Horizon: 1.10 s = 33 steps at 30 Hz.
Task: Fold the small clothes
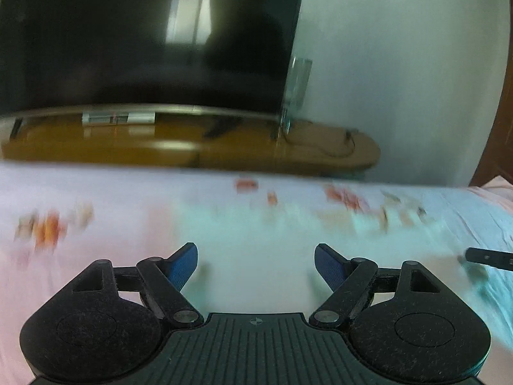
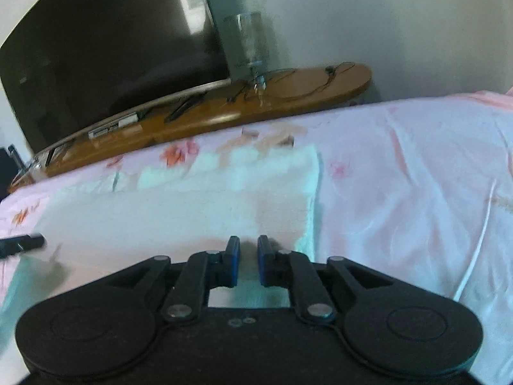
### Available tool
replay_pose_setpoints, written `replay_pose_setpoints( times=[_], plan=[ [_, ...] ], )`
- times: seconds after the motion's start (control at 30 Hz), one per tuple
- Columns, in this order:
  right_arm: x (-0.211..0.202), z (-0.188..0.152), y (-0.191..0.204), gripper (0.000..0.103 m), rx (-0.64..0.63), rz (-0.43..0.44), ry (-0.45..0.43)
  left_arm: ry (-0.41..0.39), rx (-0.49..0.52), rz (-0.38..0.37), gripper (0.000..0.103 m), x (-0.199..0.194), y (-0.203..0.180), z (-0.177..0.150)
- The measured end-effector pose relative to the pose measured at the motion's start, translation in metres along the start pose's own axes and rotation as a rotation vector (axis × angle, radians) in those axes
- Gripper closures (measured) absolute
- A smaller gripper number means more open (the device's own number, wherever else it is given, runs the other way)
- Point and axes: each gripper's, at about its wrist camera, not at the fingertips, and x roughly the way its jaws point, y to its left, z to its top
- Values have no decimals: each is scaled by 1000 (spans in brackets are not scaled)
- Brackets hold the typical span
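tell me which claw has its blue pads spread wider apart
The left claw: its pads stand far apart over the cloth, while the right claw shows only a narrow gap.

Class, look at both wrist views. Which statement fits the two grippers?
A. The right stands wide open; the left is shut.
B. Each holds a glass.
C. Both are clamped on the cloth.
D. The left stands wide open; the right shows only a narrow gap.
D: the left gripper has its blue pads far apart with nothing between them, while the right gripper shows only a narrow gap above the pale cloth.

No legible text, label, brand or number. The white sticker [image 2: 126, 123] on the TV [image 2: 105, 51] bezel is too blurred to read.
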Motion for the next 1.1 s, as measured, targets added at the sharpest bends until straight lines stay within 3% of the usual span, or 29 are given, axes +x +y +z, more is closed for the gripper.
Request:
replay_pose_setpoints(
  times=[0.07, 0.17, 0.27, 0.33, 0.4, 0.47, 0.53, 0.63, 0.67, 0.77, 0.8, 0.83, 0.87, 0.9, 1.0, 1.1],
  plan=[
    [7, 7, -1, 82, 28, -30, -33, 35, -25, -17, 22, 30, 5, 11],
    [32, 4, -7, 82, 50, -63, 11, 109, -76, 11, 21, 77, 24, -1],
    [33, 2, -3, 82, -9, -69, 4, 104, -41, 8, 21, 69, 14, 4],
    [23, 7, -1, 82, -46, -66, -5, 56, -40, -14, 21, 58, 12, 6],
    [12, 10, -2, 81, -57, -66, -63, 77, 0, 35, 21, 63, 12, 6],
    [21, 12, -6, 81, -50, -104, -42, 114, 43, 65, 21, 74, 16, 0],
    [40, 9, -18, 79, -16, -125, 46, 119, 88, 61, 18, 71, 13, 0],
    [31, 12, -25, 80, 24, -111, 49, 116, 65, 89, 18, 52, 20, 7],
    [23, 15, -23, 78, 18, -118, 38, 99, 39, 67, 18, 43, 25, 6],
    [-7, 10, -12, 78, -39, -87, -35, 100, -7, 69, 18, 18, 36, -14],
    [-17, 2, -10, 77, -52, -65, -34, 136, 10, 88, 17, 20, 36, -26],
    [-16, -4, -10, 77, -60, -50, -18, 92, 28, 88, 16, 13, 35, -35],
    [-10, -16, -10, 79, -91, -59, 46, 102, 27, 93, 16, 12, 35, -33],
    [-7, -25, -10, 76, -93, -72, 24, 114, 31, 99, 15, 13, 36, -32],
    [-13, -15, -21, 74, 29, -73, 48, 118, 44, 145, 15, 0, 35, -33],
    [-38, -13, -18, 70, 15, -99, -38, 125, 50, 181, 0, -14, 40, -50]
  ],
)
